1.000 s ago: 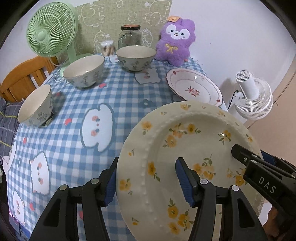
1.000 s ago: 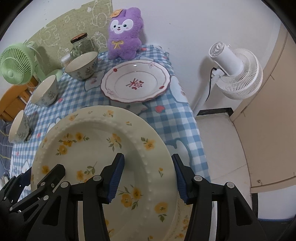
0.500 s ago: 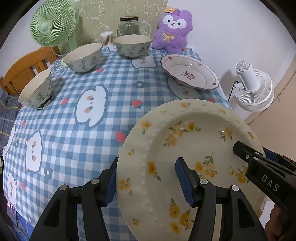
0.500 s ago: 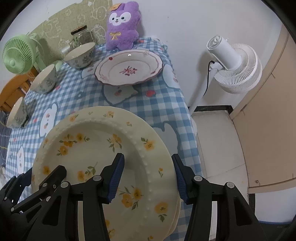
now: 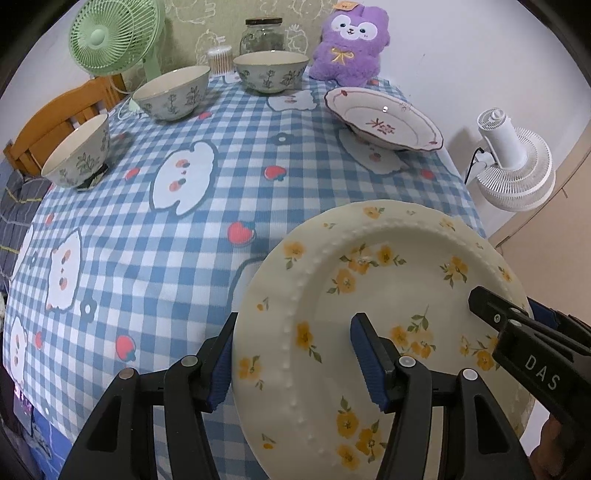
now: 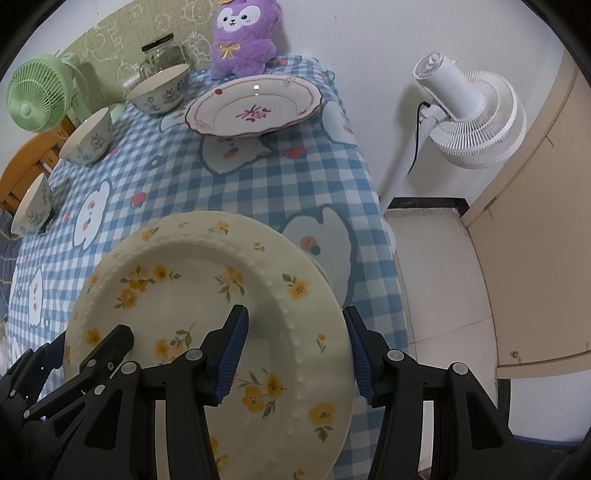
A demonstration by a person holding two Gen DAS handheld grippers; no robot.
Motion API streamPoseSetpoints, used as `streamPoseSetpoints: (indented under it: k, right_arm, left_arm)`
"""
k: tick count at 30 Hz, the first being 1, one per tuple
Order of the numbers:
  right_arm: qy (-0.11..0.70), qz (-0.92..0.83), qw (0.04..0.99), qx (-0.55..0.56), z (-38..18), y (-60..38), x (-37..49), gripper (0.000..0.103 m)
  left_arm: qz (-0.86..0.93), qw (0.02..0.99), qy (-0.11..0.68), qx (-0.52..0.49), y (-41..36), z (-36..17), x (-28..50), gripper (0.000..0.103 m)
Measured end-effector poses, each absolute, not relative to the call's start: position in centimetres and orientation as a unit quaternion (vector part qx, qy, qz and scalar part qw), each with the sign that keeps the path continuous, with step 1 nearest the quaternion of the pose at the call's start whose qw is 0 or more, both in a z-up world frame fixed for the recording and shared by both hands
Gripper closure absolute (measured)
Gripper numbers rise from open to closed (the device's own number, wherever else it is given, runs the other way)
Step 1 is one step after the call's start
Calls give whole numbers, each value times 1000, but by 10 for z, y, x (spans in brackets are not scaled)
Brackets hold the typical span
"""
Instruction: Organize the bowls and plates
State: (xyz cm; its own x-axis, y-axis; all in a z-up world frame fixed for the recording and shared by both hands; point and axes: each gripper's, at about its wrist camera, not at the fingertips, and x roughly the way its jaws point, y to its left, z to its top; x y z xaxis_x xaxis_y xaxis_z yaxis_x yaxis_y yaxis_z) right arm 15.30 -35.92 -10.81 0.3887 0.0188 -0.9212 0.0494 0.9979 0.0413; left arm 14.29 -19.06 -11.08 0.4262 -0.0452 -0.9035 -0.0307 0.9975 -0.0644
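A cream plate with yellow flowers (image 5: 388, 280) (image 6: 192, 295) hangs tilted over the near right part of the checked tablecloth (image 5: 207, 229). My left gripper (image 5: 295, 362) is shut on its left rim, one finger on top and one outside the edge. My right gripper (image 6: 295, 354) is shut on the right rim in the same way. Farther back lies a white plate with a red pattern (image 5: 384, 122) (image 6: 255, 110). Three flowered bowls (image 5: 271, 70) (image 5: 171, 92) (image 5: 77, 151) stand along the back and left.
At the back stand a purple plush toy (image 5: 349, 40), a glass jar (image 5: 264, 35) and a green fan (image 5: 110, 37). A wooden chair (image 5: 55, 122) is at the left. A white floor fan (image 6: 469, 114) stands past the table's right edge (image 6: 380, 221).
Both grippers have carried the flowered plate down and back toward the near side of the table. The bowls and the red-patterned plate have stayed in place.
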Motion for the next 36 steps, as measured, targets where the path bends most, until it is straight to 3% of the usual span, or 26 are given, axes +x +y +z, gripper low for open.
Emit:
streamPoseSetpoints:
  k: [36]
  right_arm:
    - [524, -24, 851, -32, -118, -344, 157, 48]
  left_arm:
    - [40, 858, 512, -17, -204, -119, 137, 41]
